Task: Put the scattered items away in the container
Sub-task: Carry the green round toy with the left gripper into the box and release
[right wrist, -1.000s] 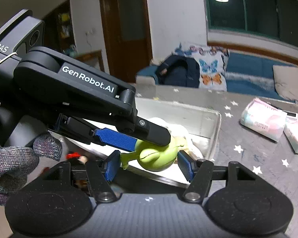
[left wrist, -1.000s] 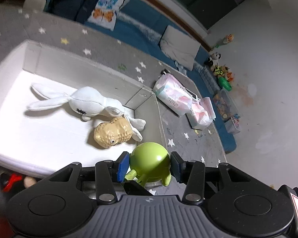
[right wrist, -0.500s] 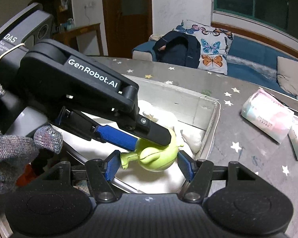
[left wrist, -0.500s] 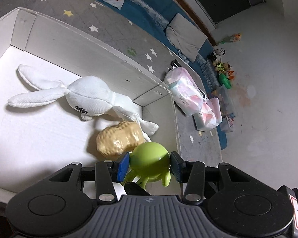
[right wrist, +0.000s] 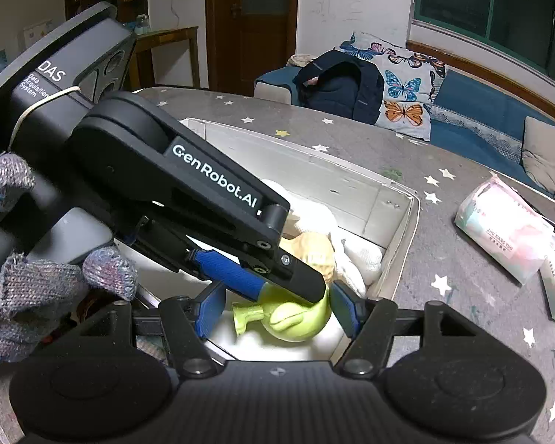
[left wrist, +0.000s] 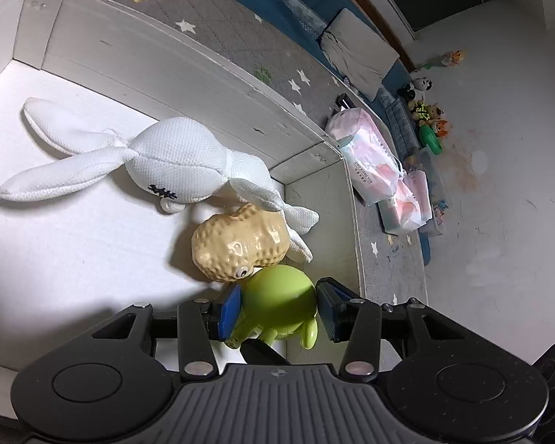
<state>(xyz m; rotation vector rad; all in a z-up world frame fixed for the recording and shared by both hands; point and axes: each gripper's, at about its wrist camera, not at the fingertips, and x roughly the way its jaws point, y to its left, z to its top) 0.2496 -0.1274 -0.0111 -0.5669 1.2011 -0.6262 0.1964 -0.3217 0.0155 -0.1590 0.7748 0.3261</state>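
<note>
1. White container [left wrist: 188, 74]: lay ahead of and beneath the left tongs [left wrist: 279, 309], nearer than a second ago, with its corner wall just beyond the tips.
2. White rabbit plush [left wrist: 174, 162]: rested inside, ahead and to the left.
3. Peanut toy [left wrist: 236, 246]: sat directly ahead, now touching the held toy.
4. Green toy [left wrist: 281, 296]: gripped between the blue pads, lowered from above the rim to just over the floor; probably only the release left.
5. Right tongs [right wrist: 279, 312]: spread wide and empty, framing the same toy from the near side.
</note>
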